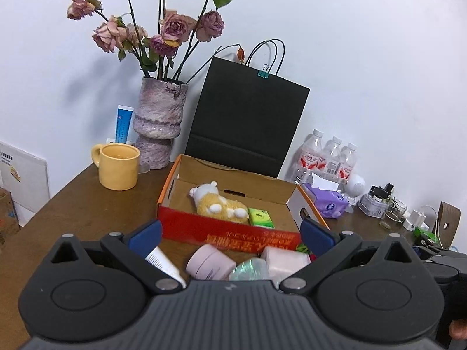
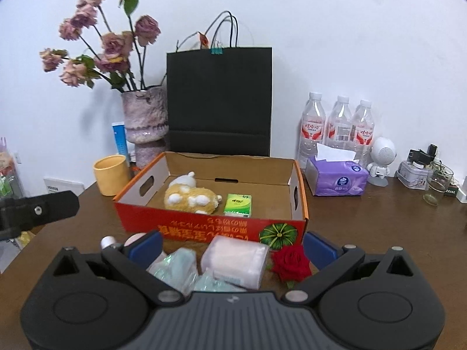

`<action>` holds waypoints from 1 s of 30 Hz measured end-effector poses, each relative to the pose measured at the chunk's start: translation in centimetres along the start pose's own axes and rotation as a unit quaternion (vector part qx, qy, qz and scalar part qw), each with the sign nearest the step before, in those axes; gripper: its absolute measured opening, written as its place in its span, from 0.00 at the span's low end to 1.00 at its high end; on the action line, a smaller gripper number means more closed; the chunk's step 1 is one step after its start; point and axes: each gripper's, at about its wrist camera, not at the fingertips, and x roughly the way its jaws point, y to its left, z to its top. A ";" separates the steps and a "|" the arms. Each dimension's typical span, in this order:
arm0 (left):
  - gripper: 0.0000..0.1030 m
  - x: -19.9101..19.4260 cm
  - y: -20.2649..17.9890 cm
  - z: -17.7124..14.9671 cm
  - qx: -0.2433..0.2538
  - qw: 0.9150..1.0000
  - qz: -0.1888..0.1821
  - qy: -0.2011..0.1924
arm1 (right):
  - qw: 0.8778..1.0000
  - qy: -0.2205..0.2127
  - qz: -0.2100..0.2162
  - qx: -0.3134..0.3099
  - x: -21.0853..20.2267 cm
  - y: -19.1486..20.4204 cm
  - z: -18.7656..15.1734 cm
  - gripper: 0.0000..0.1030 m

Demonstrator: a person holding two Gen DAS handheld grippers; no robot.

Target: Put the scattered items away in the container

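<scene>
An open red cardboard box (image 1: 186, 227) (image 2: 140, 218) sits mid-table, holding a yellow plush toy (image 1: 216, 202) (image 2: 189, 195) and a green tissue pack (image 1: 260, 217) (image 2: 238, 204). In front of it lie a white tube (image 1: 165, 264), a pink jar (image 1: 210, 262), a teal crinkly packet (image 1: 248, 269) (image 2: 175, 268), a pink wrapped pack (image 1: 287, 261) (image 2: 236, 261) and a red rose (image 2: 290, 262). My left gripper (image 1: 230, 234) is open above the jar and packet. My right gripper (image 2: 232, 246) is open over the pink pack, holding nothing.
Behind the box stand a black paper bag (image 2: 219, 99), a purple vase of dried roses (image 1: 159, 122) and a yellow mug (image 1: 118, 166). At the right are water bottles (image 2: 338, 125), a purple tissue pack (image 2: 335, 179), a white figurine (image 2: 382, 157) and a glass (image 2: 437, 182).
</scene>
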 end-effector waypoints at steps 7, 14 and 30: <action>1.00 -3.8 0.1 -1.3 0.009 1.000 0.006 0.003 | 1.000 -0.010 0.006 0.010 -4.4 -0.4 -1.7 1.00; 1.00 -6.4 0.6 -2.6 0.004 1.000 0.006 0.010 | 1.000 -0.023 0.002 0.013 -8.4 -0.3 -3.0 1.00; 1.00 -11.9 0.8 -5.0 0.005 1.000 -0.011 0.012 | 0.999 -0.035 0.010 0.002 -13.6 1.3 -5.9 1.00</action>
